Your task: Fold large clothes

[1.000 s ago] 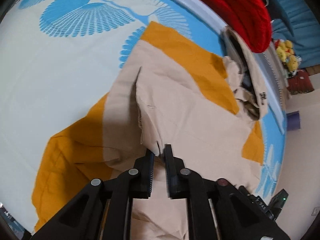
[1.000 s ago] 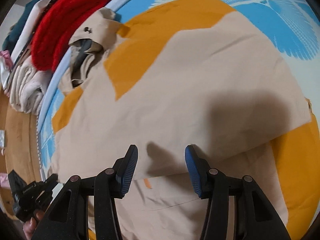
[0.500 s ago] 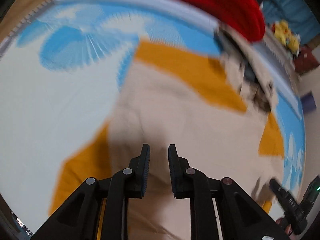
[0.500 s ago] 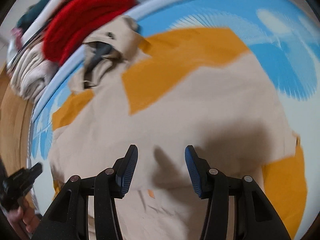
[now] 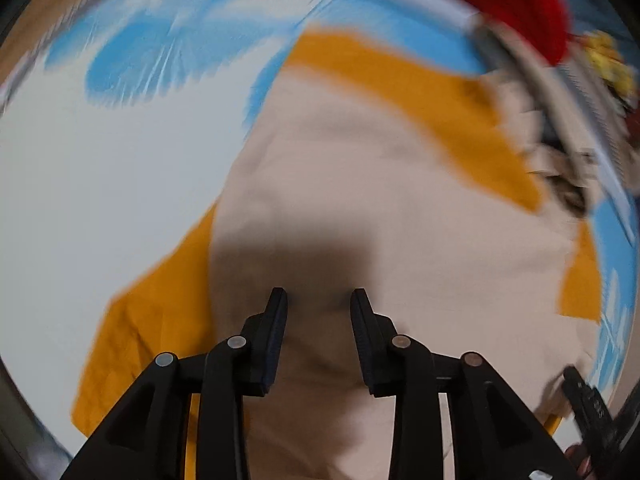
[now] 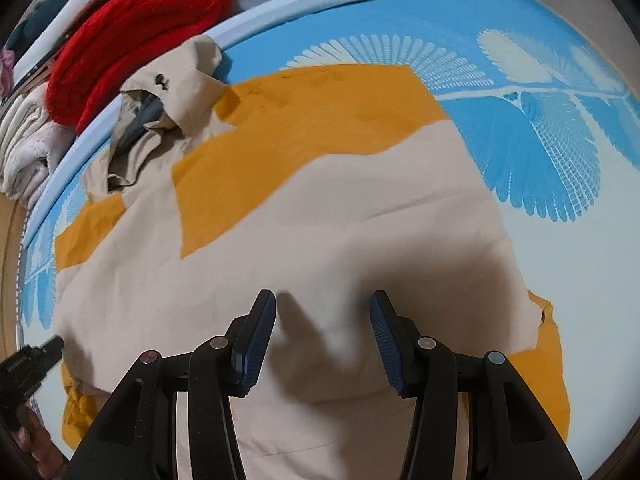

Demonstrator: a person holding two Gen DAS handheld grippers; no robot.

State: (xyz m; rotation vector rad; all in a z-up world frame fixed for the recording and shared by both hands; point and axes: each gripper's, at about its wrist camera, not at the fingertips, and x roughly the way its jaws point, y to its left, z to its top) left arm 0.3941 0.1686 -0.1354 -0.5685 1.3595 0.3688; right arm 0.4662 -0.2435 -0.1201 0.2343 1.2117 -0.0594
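Observation:
A large beige and orange garment (image 6: 340, 216) lies spread on a blue and white patterned sheet (image 6: 540, 140), with its beige side folded over the orange lining. Its hood (image 6: 168, 120) is bunched at the far left. It also shows, blurred, in the left wrist view (image 5: 380, 208). My left gripper (image 5: 319, 298) is open and empty just above the beige cloth. My right gripper (image 6: 323, 300) is open and empty above the beige cloth, and the left gripper shows at that view's lower left edge (image 6: 28, 364).
A red knitted garment (image 6: 132, 36) and white folded clothes (image 6: 28, 152) lie stacked beyond the sheet's far edge. Yellow plush toys (image 5: 608, 60) sit at the far right of the left wrist view. The bare sheet (image 5: 100, 184) lies to the left of the garment.
My left gripper has let go of the beige fold it pinched, opened, and lifted away. The fold now lies flat. My right gripper stayed open and drew back a little.

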